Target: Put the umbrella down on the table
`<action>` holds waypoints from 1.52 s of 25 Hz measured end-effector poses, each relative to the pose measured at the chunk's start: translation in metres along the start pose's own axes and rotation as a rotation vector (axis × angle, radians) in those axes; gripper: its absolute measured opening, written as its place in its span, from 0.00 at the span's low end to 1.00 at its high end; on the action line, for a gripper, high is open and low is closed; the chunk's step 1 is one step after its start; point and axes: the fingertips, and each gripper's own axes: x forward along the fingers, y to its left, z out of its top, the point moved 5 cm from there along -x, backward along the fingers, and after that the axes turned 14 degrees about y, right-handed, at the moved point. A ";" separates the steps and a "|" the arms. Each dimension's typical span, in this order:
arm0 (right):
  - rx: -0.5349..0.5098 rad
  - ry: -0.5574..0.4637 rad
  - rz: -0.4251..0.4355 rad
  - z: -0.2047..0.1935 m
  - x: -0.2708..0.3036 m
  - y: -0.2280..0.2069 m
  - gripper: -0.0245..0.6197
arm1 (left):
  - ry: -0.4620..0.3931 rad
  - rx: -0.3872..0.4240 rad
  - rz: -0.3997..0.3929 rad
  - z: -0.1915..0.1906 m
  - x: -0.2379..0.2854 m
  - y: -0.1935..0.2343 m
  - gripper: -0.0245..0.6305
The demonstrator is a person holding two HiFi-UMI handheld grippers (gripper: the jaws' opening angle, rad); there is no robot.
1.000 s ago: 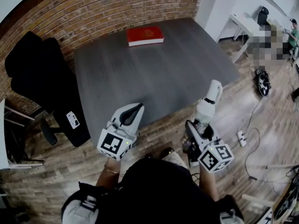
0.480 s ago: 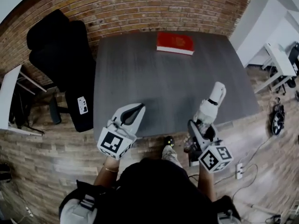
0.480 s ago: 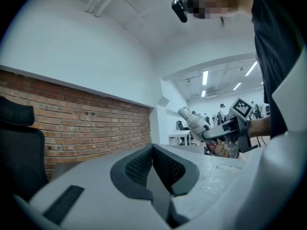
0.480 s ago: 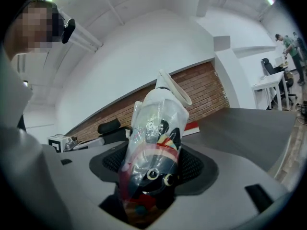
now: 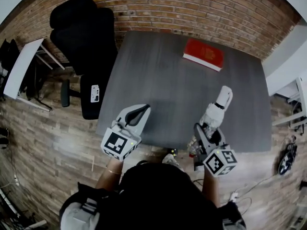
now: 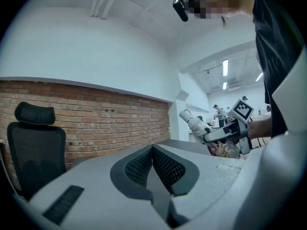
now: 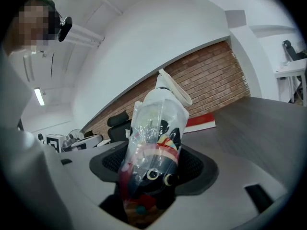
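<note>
Here's the dark grey counter (image 5: 163, 90), standing on the wood-plank floor (image 5: 48, 147) up against the brick wall (image 5: 201, 8), and a red book (image 5: 203, 54) lies flat on it near the far right corner, well apart from the near edge.

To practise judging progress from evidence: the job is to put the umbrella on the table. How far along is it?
Done: the umbrella, in a clear sleeve, is clamped in the right gripper at the table's near edge. In hand: it is held off the tabletop, pointing up and forward. Left: lower it onto the table and open the jaws. The left gripper is shut and empty.
</note>
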 end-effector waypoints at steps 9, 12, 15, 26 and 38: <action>-0.028 0.126 0.063 0.013 0.047 -0.041 0.49 | 0.031 -0.048 0.086 0.006 0.032 0.004 0.03; -0.031 0.172 0.074 0.015 0.059 -0.055 0.49 | 0.045 -0.054 0.113 0.009 0.042 0.004 0.03; -0.047 0.211 0.082 0.013 0.068 -0.067 0.49 | 0.055 -0.058 0.139 0.011 0.049 0.003 0.03; -0.065 0.330 0.085 0.001 0.099 -0.100 0.49 | 0.071 -0.079 0.184 0.005 0.072 -0.003 0.03; -0.032 0.436 0.008 -0.018 0.130 -0.107 0.49 | 0.104 -0.071 0.143 0.003 0.088 0.032 0.03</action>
